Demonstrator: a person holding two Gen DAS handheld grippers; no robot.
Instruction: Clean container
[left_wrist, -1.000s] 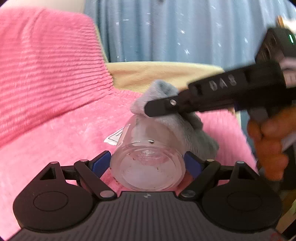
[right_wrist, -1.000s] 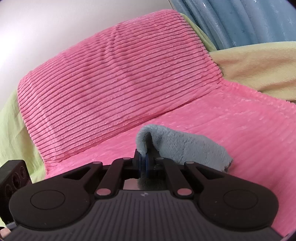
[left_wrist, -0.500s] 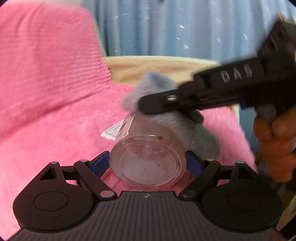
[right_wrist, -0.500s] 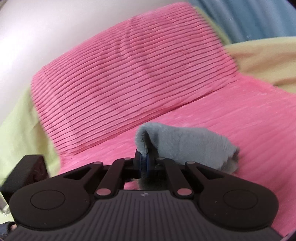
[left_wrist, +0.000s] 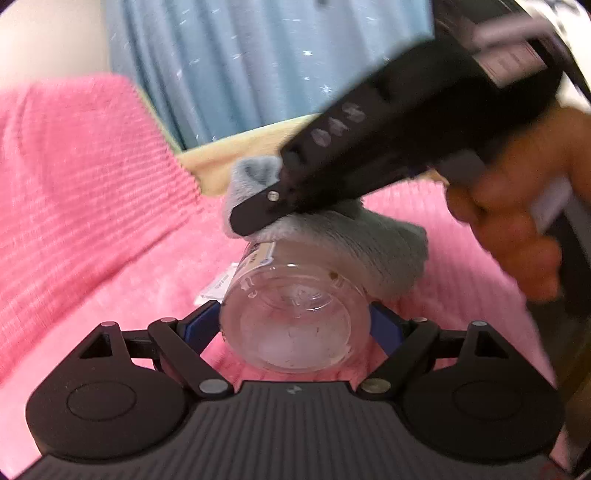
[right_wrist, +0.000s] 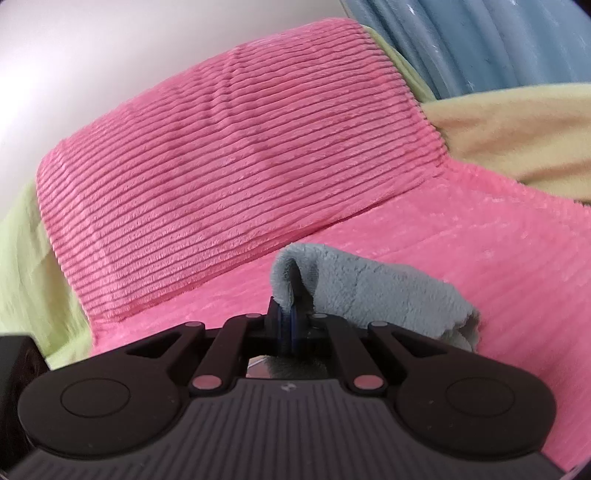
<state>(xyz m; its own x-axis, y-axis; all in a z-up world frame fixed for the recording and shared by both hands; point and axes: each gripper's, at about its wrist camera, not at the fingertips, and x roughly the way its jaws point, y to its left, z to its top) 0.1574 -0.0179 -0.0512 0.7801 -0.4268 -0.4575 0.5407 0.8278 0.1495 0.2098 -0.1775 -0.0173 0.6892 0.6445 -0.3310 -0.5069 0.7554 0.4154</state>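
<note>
Pink ribbed blanket (right_wrist: 229, 155) covers the surface; blue curtain (left_wrist: 258, 59) behind. L gripper (left_wrist: 295, 325), fingers clamped on a clear plastic jar (left_wrist: 295, 314), seen base-on, held above the blanket. R gripper (right_wrist: 287, 325), pads pinched tight on a grey microfibre cloth (right_wrist: 369, 291), w/ cloth pressed on the jar's upper side. Person's hand (left_wrist: 517, 229) grips the R tool.

Ribbed pink cushion (right_wrist: 229, 155), grey cloth (right_wrist: 369, 291), clear container (left_wrist: 295, 314), star-flecked blue curtain (left_wrist: 258, 62)
</note>
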